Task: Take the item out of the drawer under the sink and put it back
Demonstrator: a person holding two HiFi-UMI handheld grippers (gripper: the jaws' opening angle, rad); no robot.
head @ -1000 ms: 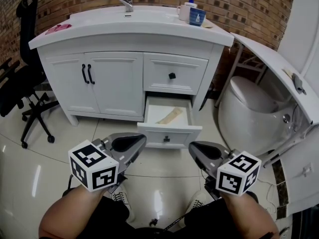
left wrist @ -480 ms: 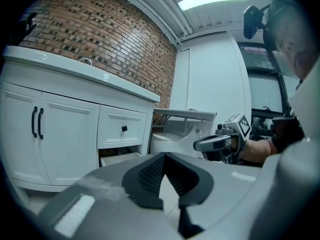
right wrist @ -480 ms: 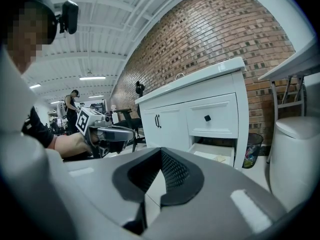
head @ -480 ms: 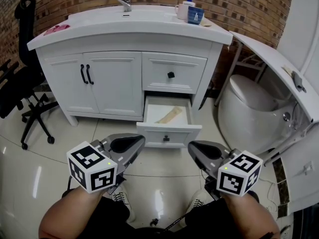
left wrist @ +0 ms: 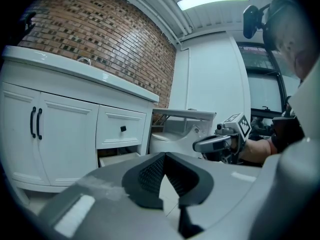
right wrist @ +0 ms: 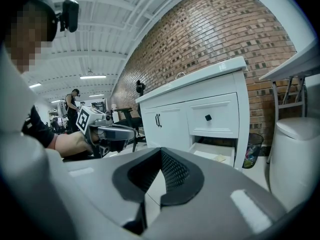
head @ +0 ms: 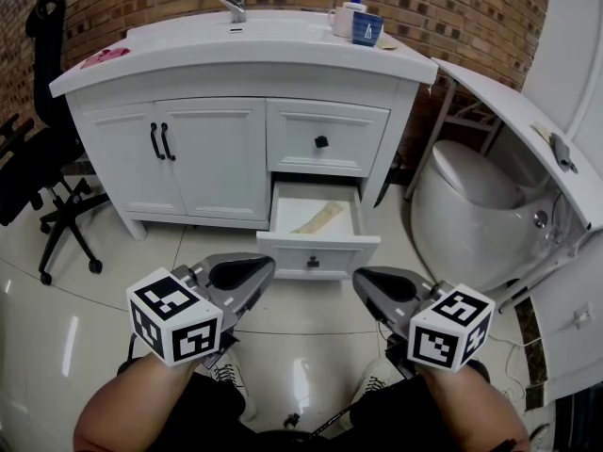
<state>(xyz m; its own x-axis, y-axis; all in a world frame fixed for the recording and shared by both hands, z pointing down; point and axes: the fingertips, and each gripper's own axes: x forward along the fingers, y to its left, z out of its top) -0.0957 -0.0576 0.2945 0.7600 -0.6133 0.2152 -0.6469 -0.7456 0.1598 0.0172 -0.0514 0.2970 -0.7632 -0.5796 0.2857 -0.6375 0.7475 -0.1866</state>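
Against the red brick wall stands a white vanity cabinet, its white counter carrying a blue cup and a pink cloth. Glossy pale floor tiles spread below, with a black office chair on one side and a white toilet on the other. The cabinet's lower drawer hangs open with a flat beige item lying inside. The left hand-held gripper and the right hand-held gripper hover low before it, each with jaws pressed together on nothing. The head view looks down on the item. The left gripper view catches only the drawer's edge, and the right gripper view adds a dark waste bin beside the cabinet.
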